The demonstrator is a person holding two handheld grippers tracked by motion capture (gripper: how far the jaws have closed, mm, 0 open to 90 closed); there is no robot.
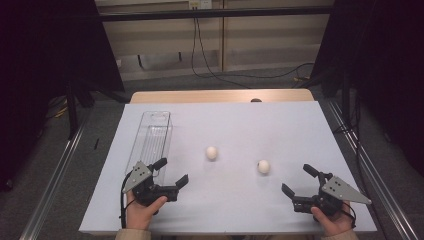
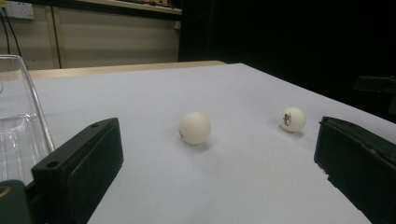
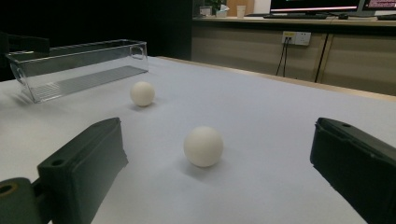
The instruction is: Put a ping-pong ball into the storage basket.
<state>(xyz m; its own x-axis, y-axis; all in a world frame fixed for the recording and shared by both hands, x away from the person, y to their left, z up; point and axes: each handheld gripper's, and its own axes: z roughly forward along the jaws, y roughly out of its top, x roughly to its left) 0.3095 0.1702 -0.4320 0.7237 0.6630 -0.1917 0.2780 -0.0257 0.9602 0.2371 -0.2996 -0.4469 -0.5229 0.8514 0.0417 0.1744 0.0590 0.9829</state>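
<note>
High view: two white balls lie on a pale grey table (image 1: 300,130), with a person's hands holding a two-jaw gripper at each near corner. The left gripper (image 1: 173,172) rests low at the near left, jaws spread wide and holding nothing, just beside the near end of a clear plastic bin (image 1: 152,135) that runs lengthwise along the table's left side. The right gripper (image 1: 298,180) sits at the near right, jaws likewise wide apart and empty. Between the two grippers, the left ball (image 1: 212,153) lies near the table's middle, well apart from the bin, while the right ball (image 1: 263,166) lies closer to the right gripper. Neither ball touches a jaw. From the left gripper view, both balls sit ahead of the open jaws, the farther one (image 2: 293,119) bearing what appears to be small dark print, too blurred to read. From the right gripper view, the nearer ball (image 3: 203,146) sits between the two black jaws but ahead of them, with the other ball (image 3: 142,93) and the bin (image 3: 79,70) beyond it.
</note>
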